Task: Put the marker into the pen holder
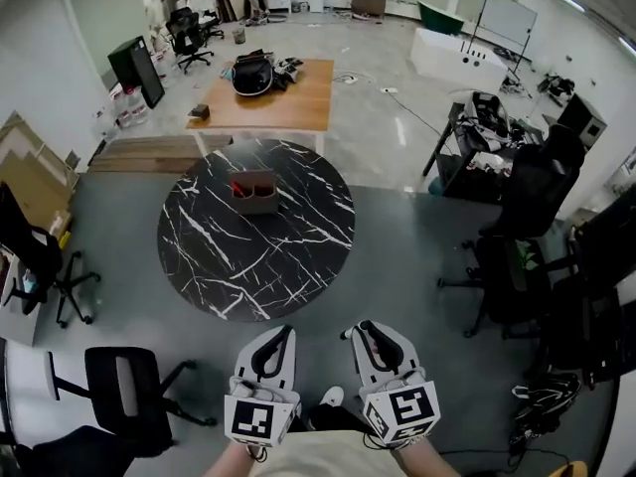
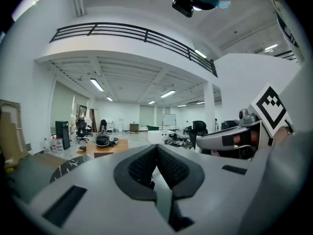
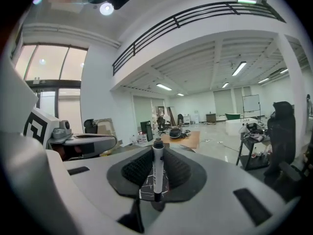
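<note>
Currently: right hand-held gripper pinches marker; left hand-held gripper pressed together, empty. Pen holder on desk, well apart: carry marker upright, lower endwise.

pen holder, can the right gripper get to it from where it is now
Probably not yet: the pen holder sits on the table, well ahead of the right gripper, which holds the marker. Nothing blocks the way.

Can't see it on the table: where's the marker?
The marker stands clamped in the right tongs, per the right gripper view, short of the round table.
</note>
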`<action>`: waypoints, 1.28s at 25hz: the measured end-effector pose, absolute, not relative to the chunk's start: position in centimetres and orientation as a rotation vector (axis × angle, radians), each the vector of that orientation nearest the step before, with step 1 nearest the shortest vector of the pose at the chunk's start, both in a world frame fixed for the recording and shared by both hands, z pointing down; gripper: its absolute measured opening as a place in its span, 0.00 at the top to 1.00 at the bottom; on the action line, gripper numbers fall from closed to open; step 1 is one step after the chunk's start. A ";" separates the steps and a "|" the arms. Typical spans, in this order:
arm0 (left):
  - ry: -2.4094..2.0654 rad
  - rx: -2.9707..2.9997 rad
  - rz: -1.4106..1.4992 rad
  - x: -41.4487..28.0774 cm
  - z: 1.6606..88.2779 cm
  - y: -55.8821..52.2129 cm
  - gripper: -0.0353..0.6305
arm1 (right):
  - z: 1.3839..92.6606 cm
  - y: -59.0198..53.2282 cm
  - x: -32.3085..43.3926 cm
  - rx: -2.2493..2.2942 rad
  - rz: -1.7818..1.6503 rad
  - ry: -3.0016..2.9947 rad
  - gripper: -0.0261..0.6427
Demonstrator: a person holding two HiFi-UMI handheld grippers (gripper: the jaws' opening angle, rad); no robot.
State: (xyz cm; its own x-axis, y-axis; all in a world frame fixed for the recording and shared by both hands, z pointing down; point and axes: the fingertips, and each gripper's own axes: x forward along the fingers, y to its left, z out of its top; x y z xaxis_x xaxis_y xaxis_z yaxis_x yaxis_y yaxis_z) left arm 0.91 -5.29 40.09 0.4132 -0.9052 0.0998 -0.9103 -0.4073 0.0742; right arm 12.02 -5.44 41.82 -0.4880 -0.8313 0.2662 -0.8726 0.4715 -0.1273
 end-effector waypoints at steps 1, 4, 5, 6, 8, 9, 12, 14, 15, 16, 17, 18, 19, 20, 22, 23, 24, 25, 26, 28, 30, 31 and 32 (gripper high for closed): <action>-1.680 2.518 0.069 0.2 40.0 -5.4 0.93 | 41.8 -5.9 11.4 1.453 0.368 -2.570 0.84; -1.803 2.445 0.080 -2.3 39.8 -5.2 0.93 | 41.9 -6.9 9.2 1.343 0.370 -2.624 0.84; -1.845 2.416 0.081 -3.2 39.7 -5.0 0.93 | 41.9 -7.1 8.3 1.302 0.369 -2.642 0.84; -1.886 2.387 0.084 -4.2 39.7 -4.8 0.93 | 42.0 -7.3 7.5 1.264 0.370 -2.656 0.84; -1.953 2.329 0.095 -5.8 40.0 -4.4 0.93 | 42.2 -7.4 5.9 1.196 0.375 -2.681 0.84; -1.978 2.301 0.098 -6.5 40.2 -4.2 0.93 | 42.4 -7.5 5.3 1.166 0.377 -2.691 0.84; -2.023 2.246 0.101 -7.9 40.5 -4.3 0.93 | 42.7 -7.7 3.9 1.102 0.372 -2.704 0.84; -2.033 2.237 0.095 -8.5 40.6 -4.8 0.93 | 42.8 -8.3 3.3 1.089 0.368 -2.700 0.84; -2.032 2.239 0.090 -8.7 40.6 -5.2 0.93 | 42.9 -8.7 3.0 1.092 0.369 -2.694 0.84; -2.028 2.245 0.082 -8.9 40.6 -5.6 0.93 | 42.9 -9.1 2.8 1.099 0.371 -2.687 0.84; -2.020 2.252 0.075 -9.0 40.6 -6.0 0.93 | 43.0 -9.5 2.6 1.106 0.372 -2.680 0.84; -2.008 2.259 0.069 -9.1 40.8 -6.4 0.93 | 43.1 -9.9 2.4 1.114 0.373 -2.673 0.84; -1.994 2.267 0.066 -9.3 41.0 -6.8 0.93 | 43.2 -10.4 2.1 1.124 0.373 -2.666 0.84; -1.978 2.275 0.065 -9.6 41.3 -7.4 0.93 | 43.3 -10.9 1.8 1.136 0.373 -2.659 0.84; -1.945 2.287 0.060 -10.4 41.8 -8.9 0.93 | 43.6 -11.9 0.8 1.154 0.370 -2.642 0.84; -1.930 2.291 0.054 -11.1 42.0 -9.7 0.93 | 43.8 -12.4 0.0 1.159 0.368 -2.634 0.84; -1.918 2.295 0.044 -11.9 42.0 -10.7 0.93 | 43.9 -13.0 -0.8 1.165 0.367 -2.626 0.84; -1.909 2.302 0.032 -12.8 41.9 -11.8 0.93 | 44.0 -13.7 -1.7 1.174 0.372 -2.617 0.84; -1.901 2.311 0.023 -13.7 41.7 -12.9 0.93 | 44.1 -14.4 -2.6 1.186 0.378 -2.607 0.84; -1.880 2.330 0.018 -15.6 41.6 -14.8 0.93 | 44.3 -15.9 -4.3 1.208 0.384 -2.587 0.84; -1.848 2.347 0.018 -17.4 41.9 -16.7 0.93 | 44.3 -17.5 -6.1 1.228 0.384 -2.572 0.84; -1.833 2.352 0.010 -18.3 41.9 -17.6 0.93 | 44.2 -18.2 -7.0 1.239 0.379 -2.566 0.84; -1.820 2.356 -0.001 -19.2 41.9 -18.3 0.93 | 44.1 -18.9 -7.9 1.249 0.373 -2.561 0.84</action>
State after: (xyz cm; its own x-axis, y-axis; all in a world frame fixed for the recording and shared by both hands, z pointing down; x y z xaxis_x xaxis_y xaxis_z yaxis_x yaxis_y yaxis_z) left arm -19.21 -18.32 41.87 0.2578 -0.9610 0.0996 -0.9609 -0.2443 0.1304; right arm -7.86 -18.86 44.10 -0.5933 -0.7266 0.3465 -0.7952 0.5959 -0.1120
